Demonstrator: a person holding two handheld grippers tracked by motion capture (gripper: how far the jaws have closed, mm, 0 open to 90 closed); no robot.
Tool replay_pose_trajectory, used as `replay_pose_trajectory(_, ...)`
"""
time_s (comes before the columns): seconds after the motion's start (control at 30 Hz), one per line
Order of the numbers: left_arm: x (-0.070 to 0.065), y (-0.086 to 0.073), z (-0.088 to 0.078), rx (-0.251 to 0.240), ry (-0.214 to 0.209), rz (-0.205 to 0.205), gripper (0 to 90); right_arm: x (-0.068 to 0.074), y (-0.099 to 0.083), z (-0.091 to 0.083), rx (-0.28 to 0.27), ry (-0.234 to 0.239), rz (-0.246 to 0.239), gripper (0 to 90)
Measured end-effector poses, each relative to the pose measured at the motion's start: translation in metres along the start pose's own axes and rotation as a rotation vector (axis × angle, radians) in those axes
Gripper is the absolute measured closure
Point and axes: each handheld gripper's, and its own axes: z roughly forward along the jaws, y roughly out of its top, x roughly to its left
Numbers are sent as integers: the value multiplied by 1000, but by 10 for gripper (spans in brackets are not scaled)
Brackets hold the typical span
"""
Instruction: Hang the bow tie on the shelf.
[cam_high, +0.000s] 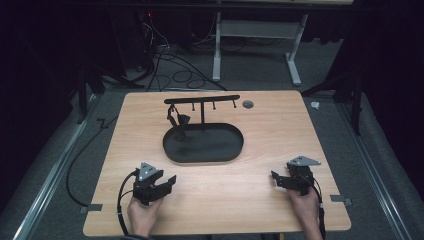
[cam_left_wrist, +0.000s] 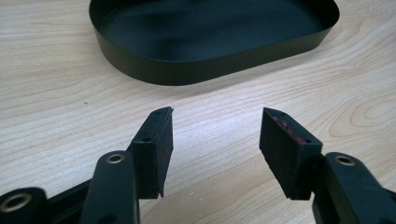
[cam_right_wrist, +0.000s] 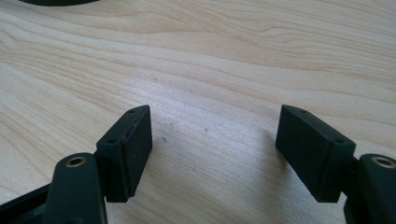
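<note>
In the high view the wooden table (cam_high: 280, 150) is brightly lit from above while the room around it sinks into near black, and the picture is soft and slightly grainy. The black oval tray (cam_high: 172, 152) casts almost no shadow. In the left gripper view light is even and warm, the wood grain sharp, the tray's floor carrying a dull sheen. In the right gripper view a pale glare spreads across the wood, and faint shadows lie beside the claw pads (cam_right_wrist: 133, 144)

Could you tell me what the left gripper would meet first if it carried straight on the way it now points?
Probably the near wall of the black tray; the left gripper is open, with bare table between.
</note>
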Motion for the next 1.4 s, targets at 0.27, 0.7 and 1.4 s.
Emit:
replay_pose_trajectory(0.27,-1,-3,6,13,-2,1,450,0,0,0,2,1,1,284)
replay_pose_trajectory(0.7,-7,-6,18,41,20,32,450,0,0,0,0,1,-2,284)
replay_pose_trajectory(1.4,-6,-10,32,69,27,29,451,0,0,0,-1,1,0,283)
